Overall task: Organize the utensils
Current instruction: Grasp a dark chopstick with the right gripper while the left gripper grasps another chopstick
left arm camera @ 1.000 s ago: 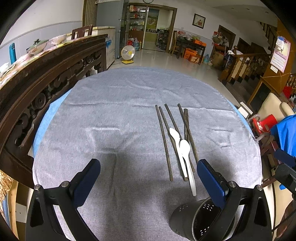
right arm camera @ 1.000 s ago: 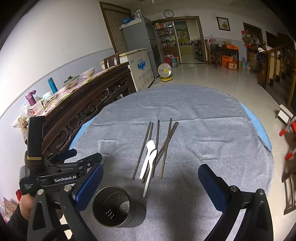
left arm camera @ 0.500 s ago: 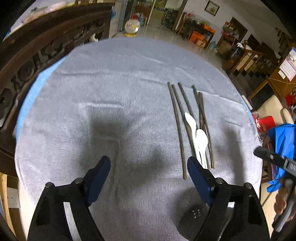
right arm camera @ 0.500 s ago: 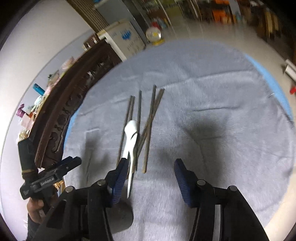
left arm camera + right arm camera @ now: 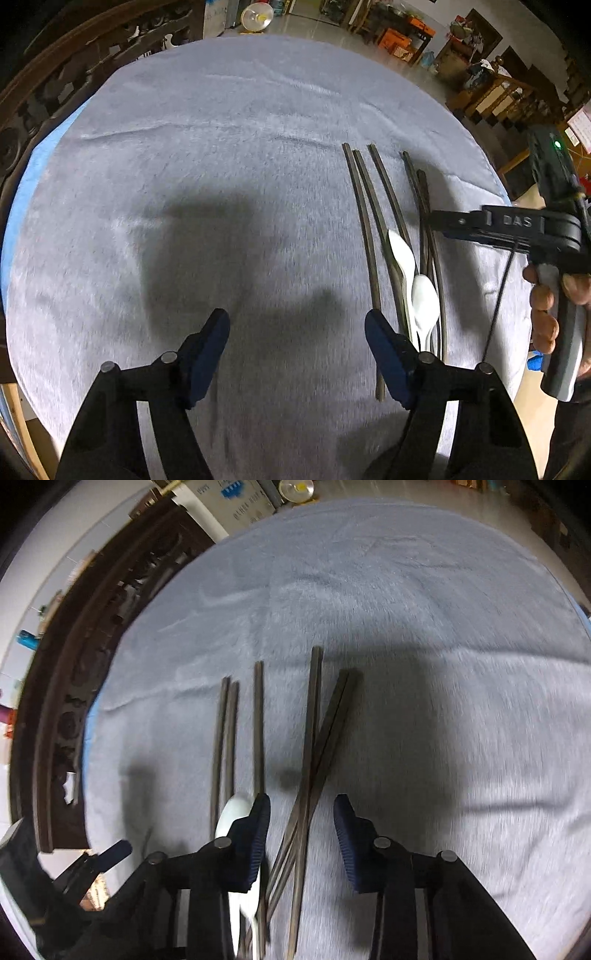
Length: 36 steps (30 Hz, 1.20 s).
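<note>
1. The chopsticks [image 5: 258, 723] are dark, thin and long. They lie flat on the grey cloth, side by side, and all point about the same way.
2. Two of them [image 5: 226, 734] lie close together, almost touching.
3. Two others [image 5: 317, 746] cross each other near the lower part.
4. Two white spoons [image 5: 424, 291] lie among the chopsticks, one partly over the other, with handles along the sticks.

Home, open dining/living area. Round table [image 5: 184, 147] w/ grey cloth over blue; carved dark-wood furniture [image 5: 55, 85] just beside it; floor fan [image 5: 256, 16] on tiled floor; white appliance [image 5: 236, 502] by wall; wooden stair railing [image 5: 506, 92], framed picture [image 5: 484, 33], cluttered side table w/ orange boxes [image 5: 399, 37].
</note>
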Tool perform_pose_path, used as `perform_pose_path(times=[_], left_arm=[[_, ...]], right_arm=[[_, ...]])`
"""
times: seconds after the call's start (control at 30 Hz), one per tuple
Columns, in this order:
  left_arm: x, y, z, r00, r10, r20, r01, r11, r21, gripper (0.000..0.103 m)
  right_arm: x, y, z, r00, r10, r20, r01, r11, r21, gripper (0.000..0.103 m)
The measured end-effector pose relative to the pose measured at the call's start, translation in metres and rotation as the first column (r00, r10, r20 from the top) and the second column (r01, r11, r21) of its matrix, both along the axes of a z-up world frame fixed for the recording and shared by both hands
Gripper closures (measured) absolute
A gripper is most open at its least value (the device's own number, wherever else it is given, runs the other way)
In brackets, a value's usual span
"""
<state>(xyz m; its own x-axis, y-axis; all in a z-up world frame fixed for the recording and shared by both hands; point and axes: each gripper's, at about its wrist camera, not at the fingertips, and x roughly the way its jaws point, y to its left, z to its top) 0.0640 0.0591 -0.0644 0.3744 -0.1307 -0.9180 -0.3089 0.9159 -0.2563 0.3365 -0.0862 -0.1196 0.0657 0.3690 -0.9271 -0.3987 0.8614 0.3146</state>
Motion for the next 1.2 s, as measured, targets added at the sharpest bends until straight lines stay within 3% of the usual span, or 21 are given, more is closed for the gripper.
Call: perform_pose_path(times=[0.13, 0.27, 0.5, 0.6, 0.97, 1.2], left_arm=[[0.019, -0.004, 0.0, 1.0, -0.014, -0.011, 0.014, 1.0, -0.005, 0.027], [0.043, -0.006, -0.002, 0.999, -0.02, -0.038, 0.019, 0.999, -0.042, 0.031], [0.089, -0.022, -0.014, 0.987, -0.027, -0.157, 0.008, 0.993, -0.118, 0.042], [0.104, -0.031, -0.017, 0.979, -0.03, -0.202, 0.014, 0.997, -0.079, 0.043], [0.133, -0.027, -0.015, 0.961, 0.007, -0.275, -0.005, 1.0, 0.007, 0.068], [0.159, -0.036, -0.013, 0.942, -0.016, -0.336, 0.07, 0.986, 0.151, 0.083]], right_arm=[[0.009, 0.01, -0.009, 0.999, 0.022, -0.037, -0.023, 0.999, -0.037, 0.094], [0.01, -0.009, -0.009, 0.998, 0.003, -0.059, -0.002, 1.0, 0.015, 0.096], [-0.002, -0.075, -0.005, 0.996, -0.048, -0.078, 0.054, 0.995, 0.084, 0.096], [-0.007, -0.092, -0.011, 0.994, -0.054, -0.091, 0.061, 0.995, 0.083, 0.096], [-0.008, -0.098, -0.016, 0.995, -0.032, -0.098, 0.041, 0.995, 0.087, 0.096], [-0.003, -0.069, -0.018, 0.995, -0.003, -0.099, 0.006, 0.999, 0.032, 0.096]])
